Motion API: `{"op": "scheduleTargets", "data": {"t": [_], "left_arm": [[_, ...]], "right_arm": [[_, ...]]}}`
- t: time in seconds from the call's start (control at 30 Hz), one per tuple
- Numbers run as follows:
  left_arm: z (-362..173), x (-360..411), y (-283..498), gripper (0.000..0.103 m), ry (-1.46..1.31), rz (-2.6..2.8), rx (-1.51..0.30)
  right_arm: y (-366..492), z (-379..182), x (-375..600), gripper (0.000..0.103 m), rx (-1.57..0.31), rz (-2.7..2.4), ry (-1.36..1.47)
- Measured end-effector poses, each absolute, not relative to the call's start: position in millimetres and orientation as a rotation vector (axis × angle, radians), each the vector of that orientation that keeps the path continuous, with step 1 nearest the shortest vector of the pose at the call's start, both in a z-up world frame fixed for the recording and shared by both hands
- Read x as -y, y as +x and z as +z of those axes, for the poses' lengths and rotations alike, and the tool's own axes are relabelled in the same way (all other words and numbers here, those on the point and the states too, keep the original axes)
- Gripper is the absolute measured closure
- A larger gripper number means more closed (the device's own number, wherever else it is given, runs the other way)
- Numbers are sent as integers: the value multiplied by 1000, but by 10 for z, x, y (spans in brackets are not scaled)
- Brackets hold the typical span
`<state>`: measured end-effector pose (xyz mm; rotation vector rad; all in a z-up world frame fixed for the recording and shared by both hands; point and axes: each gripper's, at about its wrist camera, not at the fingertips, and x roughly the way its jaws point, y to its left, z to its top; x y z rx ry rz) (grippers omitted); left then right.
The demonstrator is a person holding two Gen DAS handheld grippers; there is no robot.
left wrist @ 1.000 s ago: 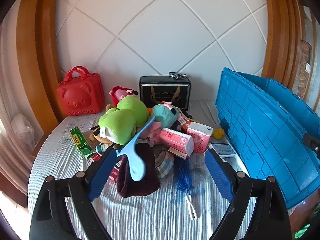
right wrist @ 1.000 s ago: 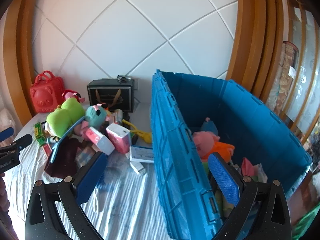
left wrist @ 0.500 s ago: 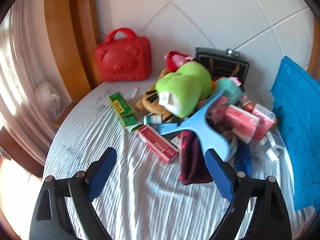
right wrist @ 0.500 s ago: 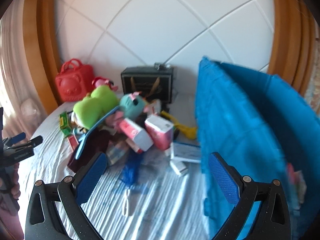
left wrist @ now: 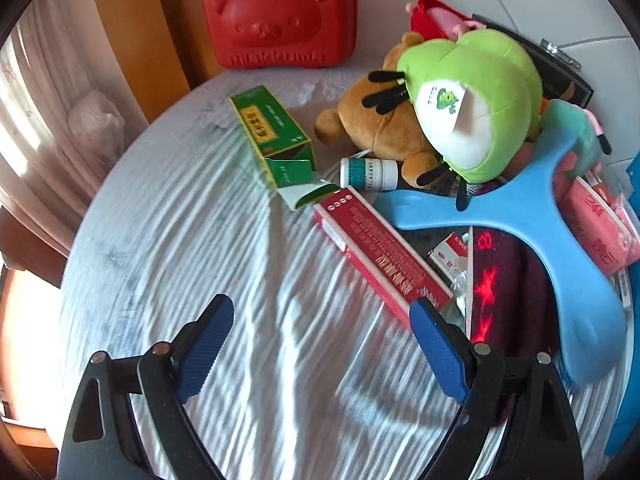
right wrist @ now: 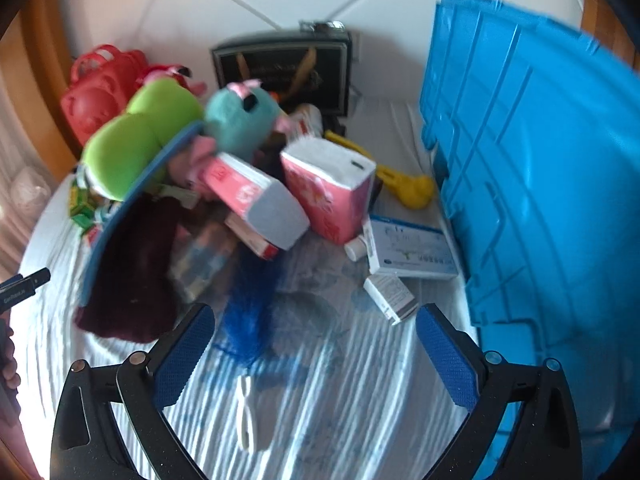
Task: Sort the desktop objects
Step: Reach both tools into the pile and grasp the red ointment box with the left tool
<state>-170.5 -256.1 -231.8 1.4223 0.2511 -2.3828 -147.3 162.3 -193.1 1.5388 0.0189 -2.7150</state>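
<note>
pile of desktop clutter sits on the white ribbed surface (left wrist: 200, 240), bunched toward the back wall and just left of the blue crate (right wrist: 540, 180). left wrist view: long red box (left wrist: 384, 258) lies flat at the near edge of the pile, one end just ahead of the left gripper's (left wrist: 322, 332) right finger; green box (left wrist: 272, 132) with its end flap open lies beside it, flap tip touching or nearly touching the red box. small white bottle (left wrist: 370, 173) lies on its side between the green box and the brown plush (left wrist: 380, 128). green plush (left wrist: 476, 100) rests on top of the brown one. blue y-shaped plastic tool (left wrist: 540, 232) lies across the pile, over a dark maroon cloth (left wrist: 508, 292) with red star marks. red bear-face case (left wrist: 280, 16) stands upright at the back, apart from the pile. left fingers spread wide, nothing between them, over bare surface. right wrist view, blurred: two pink tissue packs (right wrist: 332, 192) lean together mid-pile, teal plush (right wrist: 244, 116) behind them, black box (right wrist: 284, 72) against the wall. white-and-blue flat box (right wrist: 412, 252) and a small white box (right wrist: 390, 298) lie close to the crate wall; yellow toy (right wrist: 408, 186) further back by the crate. blue feathery brush (right wrist: 248, 308) with a white handle lies nearest the right gripper (right wrist: 316, 354). right fingers wide, have just been closing slightly, nothing between them. left gripper's tip and a bit of a hand (right wrist: 10, 368) show at the left edge.
</note>
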Motion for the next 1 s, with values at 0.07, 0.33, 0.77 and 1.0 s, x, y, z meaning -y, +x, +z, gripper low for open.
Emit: {"op": "scheduleTargets", "data": {"t": [0.07,0.33,0.77,1.0], "left_arm": [[-2449,2553,-1896,13,1445,-2366,-267],[-2889,2529,-2400,18,1553,-2291,-290],[-3097,2513,-2386,49,1627,-2310,-288],[-3066,2595,-2073,58,1625,-2320,-294]], "right_arm": [[-1580,-2063,-1662,16,-4,-2696,1600],[-1986,-2439,-1810,21,-4,-2683,1754],[-2393,-2747,-1098,29,-125,-2477,1623],[-2526,-2912,-1049,48,-138,-2473,1602]]}}
